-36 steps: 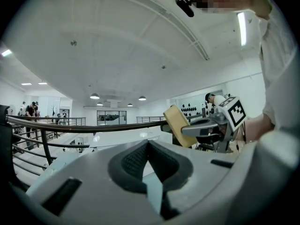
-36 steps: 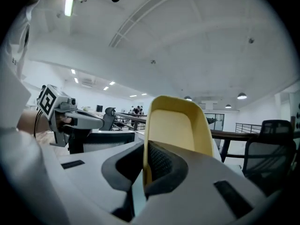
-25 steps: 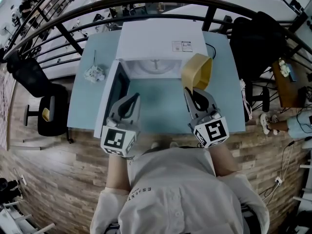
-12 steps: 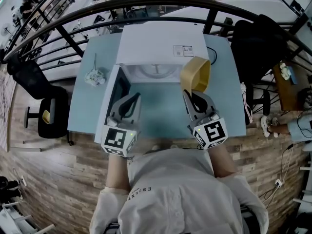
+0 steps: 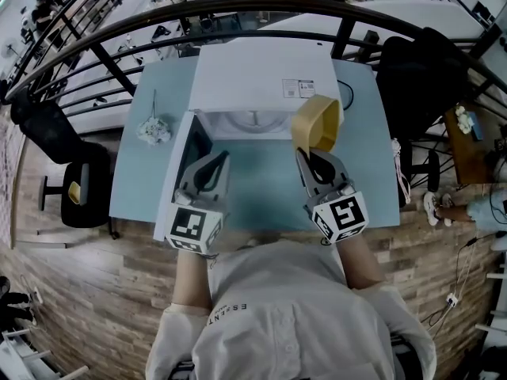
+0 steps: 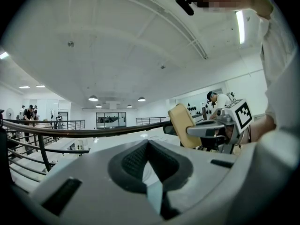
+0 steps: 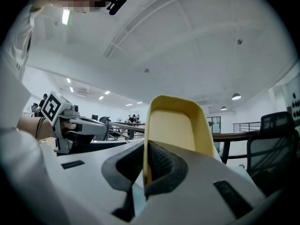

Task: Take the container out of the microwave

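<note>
The white microwave (image 5: 253,70) stands at the back of the pale blue table (image 5: 261,184). Its door (image 5: 184,161) hangs open to the left, and its cavity (image 5: 252,119) shows a bare turntable. A yellow container (image 5: 317,123) hangs tilted in front of the microwave's right corner, outside the cavity. My right gripper (image 5: 304,152) is shut on its rim; in the right gripper view the pads (image 7: 157,161) pinch the container (image 7: 176,123) wall. My left gripper (image 5: 223,157) hovers beside the door, shut and holding nothing, and its closed tips (image 6: 149,143) show in the left gripper view.
A crumpled white object (image 5: 153,129) lies on the table left of the microwave. A dark railing (image 5: 238,6) curves behind the table. Black chairs stand at the left (image 5: 67,172) and the right (image 5: 416,70). A cable (image 5: 345,81) runs behind the microwave.
Both grippers have drifted a little over the table. The right one keeps its grip on the container, and the left one stays shut.
</note>
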Available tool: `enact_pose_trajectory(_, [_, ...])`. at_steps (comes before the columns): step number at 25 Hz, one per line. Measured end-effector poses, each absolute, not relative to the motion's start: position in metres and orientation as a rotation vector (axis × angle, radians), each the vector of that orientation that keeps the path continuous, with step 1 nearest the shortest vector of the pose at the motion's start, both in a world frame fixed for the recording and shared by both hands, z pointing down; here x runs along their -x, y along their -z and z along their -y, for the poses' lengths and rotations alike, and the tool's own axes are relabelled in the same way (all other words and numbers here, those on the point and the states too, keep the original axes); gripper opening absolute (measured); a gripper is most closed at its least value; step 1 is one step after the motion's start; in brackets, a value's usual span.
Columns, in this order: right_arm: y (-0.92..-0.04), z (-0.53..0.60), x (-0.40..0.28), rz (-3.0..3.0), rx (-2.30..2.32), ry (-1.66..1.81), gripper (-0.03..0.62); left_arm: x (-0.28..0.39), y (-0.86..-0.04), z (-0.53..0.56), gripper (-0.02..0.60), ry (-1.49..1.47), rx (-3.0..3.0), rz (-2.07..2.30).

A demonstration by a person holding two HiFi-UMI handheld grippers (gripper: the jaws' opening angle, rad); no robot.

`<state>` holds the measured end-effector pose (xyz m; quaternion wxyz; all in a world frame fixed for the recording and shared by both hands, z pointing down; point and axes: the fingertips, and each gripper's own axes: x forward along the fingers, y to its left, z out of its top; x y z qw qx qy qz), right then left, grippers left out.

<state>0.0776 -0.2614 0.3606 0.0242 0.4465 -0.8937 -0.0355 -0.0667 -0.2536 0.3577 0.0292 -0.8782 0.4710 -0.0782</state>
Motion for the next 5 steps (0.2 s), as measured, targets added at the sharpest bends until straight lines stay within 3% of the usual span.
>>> enact_pose_trajectory(5, [-0.3623,0.2684,-0.0807,2.757,-1.409,0.103,0.018,0.0677,-0.3609,0.2601,-0.006,0.233,2.714,-1.454])
